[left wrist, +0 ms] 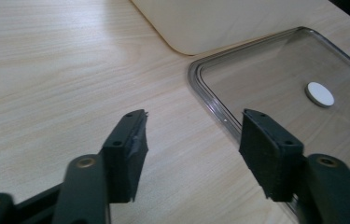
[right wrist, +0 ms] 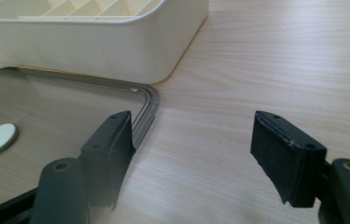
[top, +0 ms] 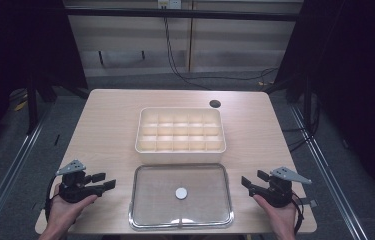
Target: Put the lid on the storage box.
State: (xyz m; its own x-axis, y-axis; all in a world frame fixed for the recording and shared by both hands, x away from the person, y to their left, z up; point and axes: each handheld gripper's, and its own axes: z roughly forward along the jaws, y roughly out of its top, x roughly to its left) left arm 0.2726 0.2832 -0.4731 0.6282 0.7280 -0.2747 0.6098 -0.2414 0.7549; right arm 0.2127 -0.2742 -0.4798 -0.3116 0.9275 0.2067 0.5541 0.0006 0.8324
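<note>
The clear lid [top: 181, 195] lies flat on the table [top: 100, 125] at the near edge, just in front of the cream divided box [top: 180, 129], with a small white round knob [top: 181, 193] at its middle. The left gripper [top: 106, 181] sits off its left side and the right gripper [top: 245, 183] off its right, both apart from it, jaws spread and holding nothing. In the left gripper view the lid's rim [left wrist: 210, 100] runs just beyond the right-hand pad [left wrist: 263, 156]; in the right gripper view the rim's corner [right wrist: 147, 100] shows past the left-hand pad [right wrist: 114, 154].

From where I stand, the job looks like lifting that lid onto the box. To do it well, I'd say each gripper should slide in level along the tabletop until one pad goes under the raised rim and the other over it, then close at matching spots on the two short sides, so the lid comes up flat rather than tipping. The rim looks thin and slick, so a shallow bite could slip. The knob is another place to pinch, but it is low and small.

Little else is about: a dark round hole [top: 215, 104] in the table's far right corner, cables [top: 175, 60] on the floor behind. The box's near wall [right wrist: 93, 51] almost touches the lid's far edge, so the lid wants lifting clear before it goes forward, or it will knock the box.
</note>
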